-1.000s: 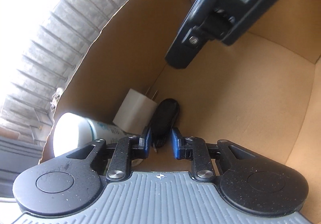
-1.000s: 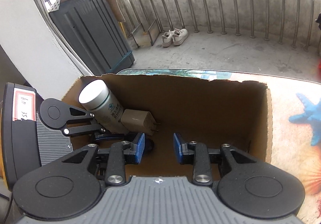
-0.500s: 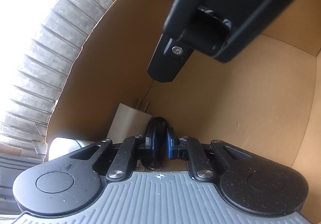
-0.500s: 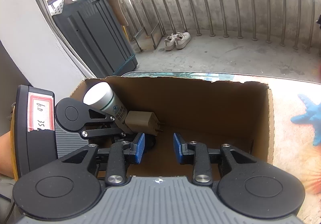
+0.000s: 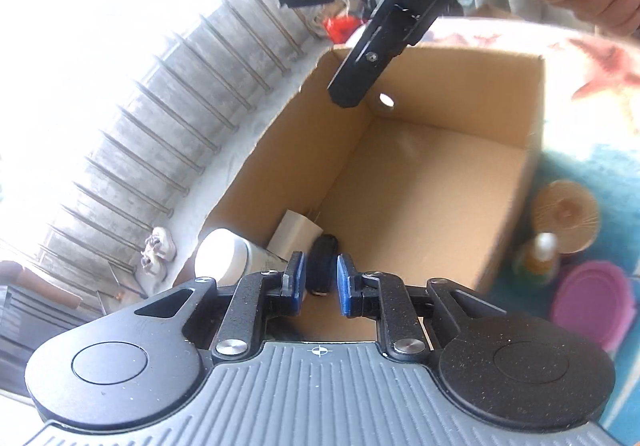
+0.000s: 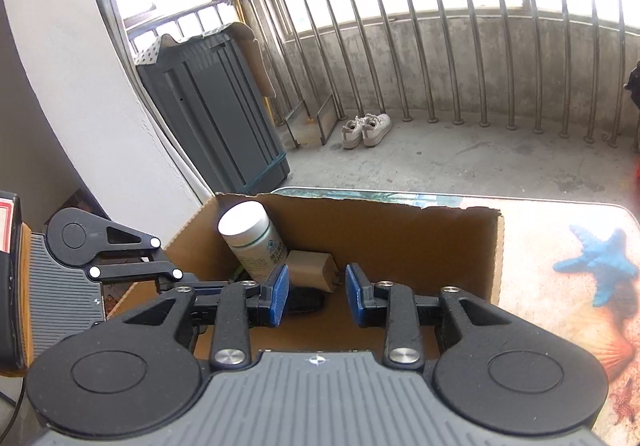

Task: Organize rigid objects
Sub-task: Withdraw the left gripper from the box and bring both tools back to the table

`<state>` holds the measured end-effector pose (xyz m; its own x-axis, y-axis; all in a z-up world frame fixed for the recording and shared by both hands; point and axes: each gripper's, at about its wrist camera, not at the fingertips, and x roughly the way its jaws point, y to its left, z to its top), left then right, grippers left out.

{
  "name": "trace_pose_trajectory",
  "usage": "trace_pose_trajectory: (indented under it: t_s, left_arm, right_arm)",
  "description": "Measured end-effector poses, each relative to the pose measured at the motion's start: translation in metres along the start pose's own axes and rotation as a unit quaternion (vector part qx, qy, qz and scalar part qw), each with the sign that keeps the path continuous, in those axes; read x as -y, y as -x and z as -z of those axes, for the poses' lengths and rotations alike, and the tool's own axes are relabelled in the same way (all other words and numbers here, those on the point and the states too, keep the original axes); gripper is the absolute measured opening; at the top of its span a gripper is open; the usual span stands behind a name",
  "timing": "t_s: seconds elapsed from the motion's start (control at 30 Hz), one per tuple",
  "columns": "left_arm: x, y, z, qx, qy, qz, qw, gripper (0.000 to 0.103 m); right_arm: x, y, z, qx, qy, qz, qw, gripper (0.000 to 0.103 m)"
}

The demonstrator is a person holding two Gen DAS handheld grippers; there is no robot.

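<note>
My left claw (image 5: pixel 319 283) hovers above the cardboard box (image 5: pixel 420 182), its jaws just parted, nothing gripped. The black key fob (image 5: pixel 322 269) lies in the box's corner beside a white charger (image 5: pixel 296 232) and a white-capped bottle (image 6: pixel 252 236). My right claw (image 6: pixel 317 296), lettered "DAS", stands open and empty.

We note three rigid items in one corner of the open cardboard box (image 5: pixel 436 182). White-capped cylindrical bottle (image 6: pixel 250 234) with pale green label leans tilted against the corner walls, cap uppermost. White plug adapter (image 5: pixel 298 234) lies just beside it, prongs pointing away from the bottle along the wall. Small black oblong object (image 5: pixel 322 266), possibly a key fob, lies on the box floor touching the adapter
</note>
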<state>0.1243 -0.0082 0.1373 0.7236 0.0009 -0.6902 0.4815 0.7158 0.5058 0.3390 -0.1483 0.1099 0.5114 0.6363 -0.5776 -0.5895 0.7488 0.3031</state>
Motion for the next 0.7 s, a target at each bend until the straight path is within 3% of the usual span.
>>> trace_pose_trajectory:
  t_s: [0.13,0.17,0.33,0.53,0.7]
  left_arm:
    - [0.026,0.061,0.026,0.049,0.069,0.014,0.9963,0.023]
    - [0.008,0.048,0.021,0.063,0.098,0.024,0.9929,0.023]
    - [0.04,0.047,0.066,0.09,0.18,0.066,0.9774,0.025]
    - [0.07,0.034,0.093,0.094,0.253,0.096,0.9581,0.032]
    - [0.095,0.025,0.102,0.111,0.251,0.068,0.9591,0.051]
  right_arm:
    - [-0.014,0.064,0.028,0.045,-0.003,-0.009,0.999,0.034]
    - [-0.015,0.078,0.038,0.054,-0.013,-0.013,0.998,0.035]
    - [-0.02,0.124,0.092,0.077,-0.06,-0.009,0.995,0.036]
    - [-0.033,0.137,0.146,0.072,-0.087,-0.002,0.994,0.036]
    - [-0.044,0.127,0.183,0.053,-0.103,0.011,0.993,0.037]
